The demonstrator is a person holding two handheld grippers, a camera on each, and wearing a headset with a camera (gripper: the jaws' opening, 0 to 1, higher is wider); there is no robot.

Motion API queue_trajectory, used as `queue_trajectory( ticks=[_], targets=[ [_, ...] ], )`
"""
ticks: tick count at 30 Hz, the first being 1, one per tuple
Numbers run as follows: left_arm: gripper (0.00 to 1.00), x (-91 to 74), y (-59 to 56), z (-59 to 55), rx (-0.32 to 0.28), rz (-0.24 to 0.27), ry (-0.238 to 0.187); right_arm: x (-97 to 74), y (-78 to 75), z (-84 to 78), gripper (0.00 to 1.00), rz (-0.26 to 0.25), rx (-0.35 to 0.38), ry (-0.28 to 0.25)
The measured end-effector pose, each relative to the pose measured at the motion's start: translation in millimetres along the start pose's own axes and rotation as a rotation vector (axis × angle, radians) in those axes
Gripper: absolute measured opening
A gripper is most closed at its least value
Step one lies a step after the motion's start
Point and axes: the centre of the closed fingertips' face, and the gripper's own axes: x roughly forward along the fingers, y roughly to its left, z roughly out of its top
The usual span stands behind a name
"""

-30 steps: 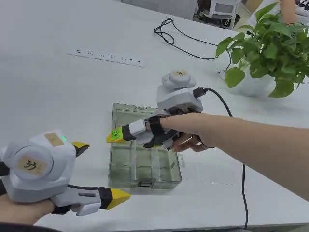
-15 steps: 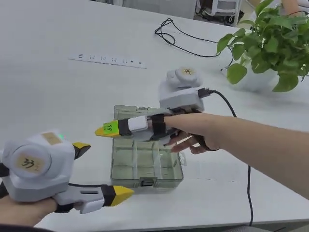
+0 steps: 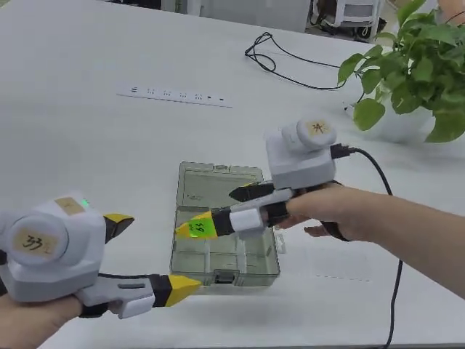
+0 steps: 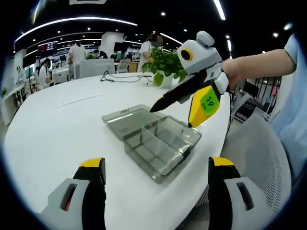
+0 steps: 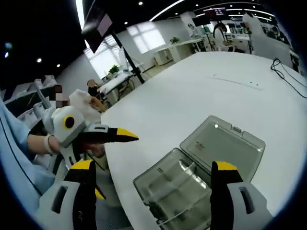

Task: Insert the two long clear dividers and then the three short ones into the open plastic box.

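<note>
Below right gripper [image 3: 208,213] fingers: open plastic box [image 3: 190,260] on white table [image 3: 87,145], lid [image 3: 211,182] lying flat beyond it. Clear dividers [image 5: 188,175] stand inside box; count unclear. Right fingers spread wide, holding nothing, tips over box. Left gripper [image 3: 163,253] fingers spread wide too, empty; box lies just ahead of tips, no contact.

Head view: up high, looking forward and down across the table [image 3: 87,138], close on the open plastic box [image 3: 190,256].
Left gripper view: low by the table edge, facing the box, right hand-held gripper [image 4: 175,116] above it.
Right gripper view: over the box, facing back at the left hand-held gripper [image 5: 116,165].
Shared: the box, in all three.
</note>
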Motion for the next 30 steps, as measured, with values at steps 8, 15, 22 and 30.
queue_trajectory(
  ticks=[8,15,22,30],
  targets=[
    [0.9,-0.5,4.9,2.4,-0.011,0.03,0.003,-20.3,-5.3,-1.3,1.0,0.01,-0.073,-0.081],
    [0.9,-0.9,8.5,5.4,-0.026,0.047,0.008,-40.9,-15.5,-13.6,1.0,0.012,-0.151,-0.093],
    [0.9,-2.3,13.0,6.2,-0.031,0.066,0.018,-62.2,-32.7,-30.5,1.0,-0.019,-0.284,-0.057],
    [0.9,-4.9,15.9,7.8,-0.006,0.071,0.046,-79.8,-40.4,-52.4,1.0,-0.022,-0.254,-0.056]
  ],
)
